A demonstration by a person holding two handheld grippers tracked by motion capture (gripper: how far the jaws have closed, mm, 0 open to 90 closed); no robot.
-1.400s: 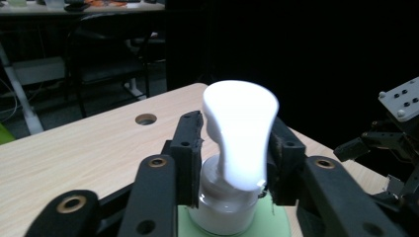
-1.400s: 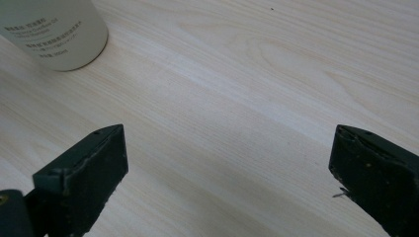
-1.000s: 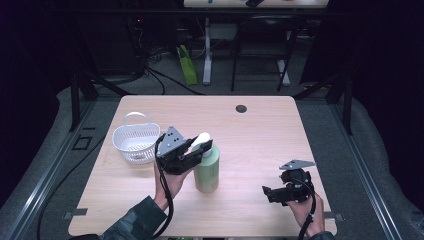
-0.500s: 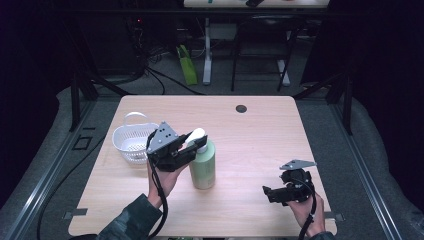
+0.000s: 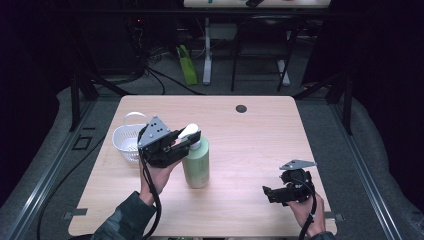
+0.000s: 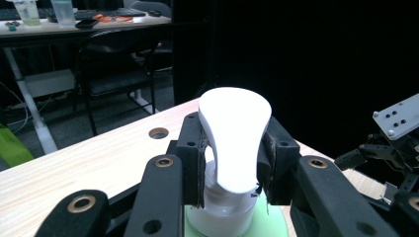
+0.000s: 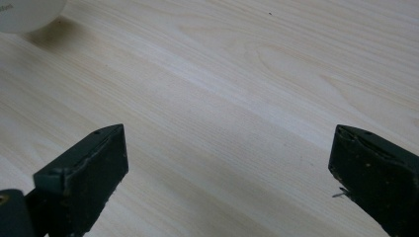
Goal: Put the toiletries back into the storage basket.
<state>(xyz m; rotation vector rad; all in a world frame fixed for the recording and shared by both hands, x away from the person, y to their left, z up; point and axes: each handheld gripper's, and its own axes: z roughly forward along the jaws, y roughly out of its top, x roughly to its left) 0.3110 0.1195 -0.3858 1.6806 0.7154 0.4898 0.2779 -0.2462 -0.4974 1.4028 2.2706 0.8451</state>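
Left hand-held gripper (image 6: 232,163) clamped on pump bottle (image 5: 196,162)
Right hand-held gripper (image 5: 266,192) hovers wide open above the counter (image 5: 250,135)

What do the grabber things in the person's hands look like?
Both tongs are black, each with two chunky jaws. The left tongs and right tongs each carry a grey three-cornered plate on top and trail a black cable. Brass-coloured rivets dot the left jaws' arms. The left sleeve is dark and mottled, like camouflage.
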